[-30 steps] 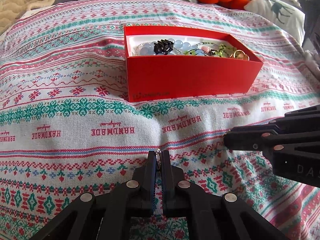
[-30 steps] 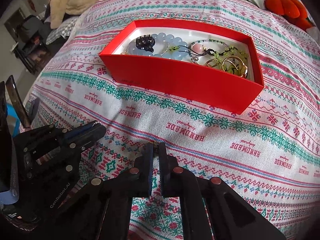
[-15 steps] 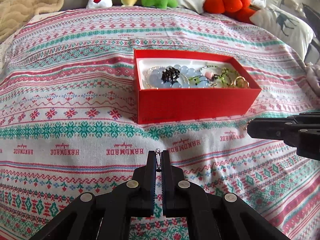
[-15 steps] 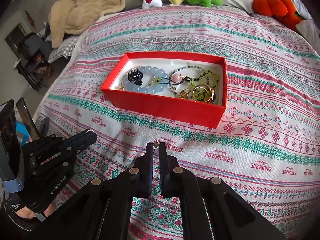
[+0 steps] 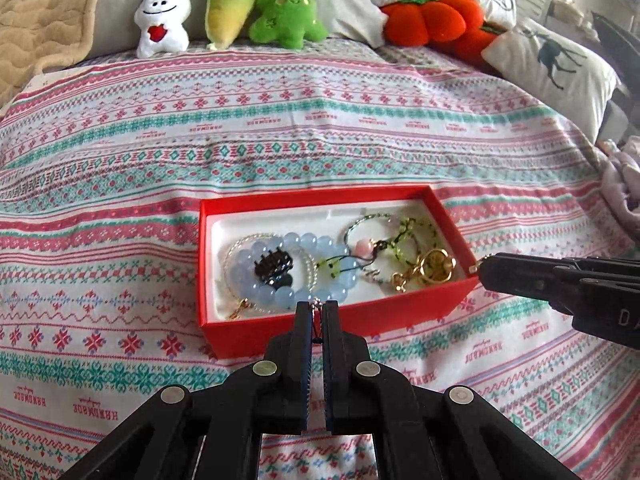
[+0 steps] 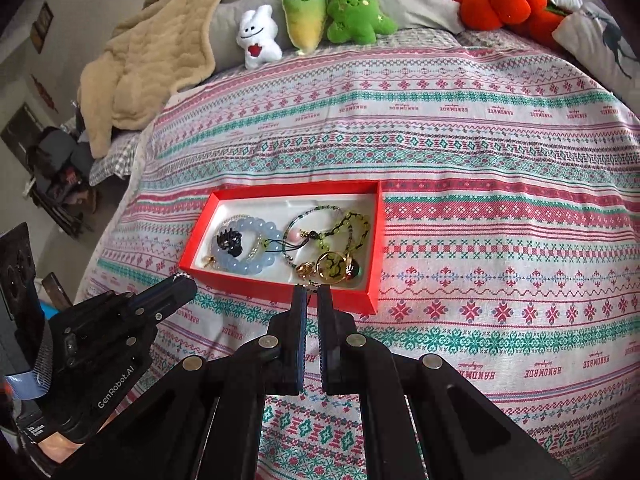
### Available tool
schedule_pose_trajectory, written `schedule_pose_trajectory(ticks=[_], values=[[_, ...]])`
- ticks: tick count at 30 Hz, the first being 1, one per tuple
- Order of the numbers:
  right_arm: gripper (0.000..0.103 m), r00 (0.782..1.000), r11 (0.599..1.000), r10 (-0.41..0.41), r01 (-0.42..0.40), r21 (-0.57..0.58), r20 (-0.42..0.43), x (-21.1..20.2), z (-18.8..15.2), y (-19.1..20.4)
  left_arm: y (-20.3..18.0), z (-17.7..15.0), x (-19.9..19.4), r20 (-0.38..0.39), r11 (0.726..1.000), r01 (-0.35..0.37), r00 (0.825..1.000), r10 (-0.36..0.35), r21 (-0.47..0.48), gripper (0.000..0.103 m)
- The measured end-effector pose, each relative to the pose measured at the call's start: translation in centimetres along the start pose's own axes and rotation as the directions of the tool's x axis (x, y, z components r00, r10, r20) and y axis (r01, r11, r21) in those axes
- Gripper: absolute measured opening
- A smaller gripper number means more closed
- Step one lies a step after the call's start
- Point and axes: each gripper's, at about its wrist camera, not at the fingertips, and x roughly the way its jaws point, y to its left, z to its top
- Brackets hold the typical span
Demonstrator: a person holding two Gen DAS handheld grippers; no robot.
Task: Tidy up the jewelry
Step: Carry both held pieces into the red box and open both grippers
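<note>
A red box [image 5: 416,316] [image 6: 280,286] with a white lining lies on the patterned bedspread. It holds a blue bead bracelet [image 5: 304,244] [image 6: 256,232], a black hair claw [image 5: 274,266] [image 6: 229,240], green bead strings [image 5: 408,236] [image 6: 352,224] and gold pieces [image 5: 434,266] [image 6: 332,266]. My left gripper [image 5: 317,305] [image 6: 182,278] is shut on one end of a thin chain, above the box's near wall. My right gripper [image 6: 311,289] [image 5: 478,268] is shut on the chain's other end, at the box's right end. The chain between them is barely visible.
The patterned bedspread [image 5: 280,128] [image 6: 480,160] spreads around the box. Plush toys [image 5: 228,8] [image 6: 312,16], an orange plush [image 5: 432,20] [image 6: 500,0] and pillows line the far edge. A beige blanket [image 6: 148,64] lies at the far left. The bed's left edge drops off.
Both grippers have risen and moved away from the bedspread, still shut on the chain ends. The box now shows from higher up, with its contents in full view.
</note>
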Motion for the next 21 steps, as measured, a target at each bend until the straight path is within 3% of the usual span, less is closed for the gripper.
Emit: schedule_pose_trajectory(ticks=[8,14,17,21], values=[[0.005,0.999,0.997,0.032,-0.033,0.07,0.01,0.4,1.7,-1.5,-1.3,2.0,2.9,-0.031,1.0,0.009,0.999,-0.008,0.006,0.0],[0.005,0.999,0.995,0.041,-0.041,0.093,0.002,1.5,2.7,-1.6,-1.7,2.2,4.2,-0.038,0.999,-0.026,0.999,0.027,0.036,0.001],[0.005,0.999,0.993,0.045,-0.044,0.107,-0.009,2.0,3.0,-1.7,-1.8,2.2,4.1,-0.036,0.997,-0.05,0.998,0.052,0.051,0.008],[0.005,0.999,0.993,0.045,-0.043,0.112,-0.016,2.5,3.2,-1.7,-2.2,2.1,3.2,-0.008,0.993,-0.077,0.997,0.078,0.084,0.025]])
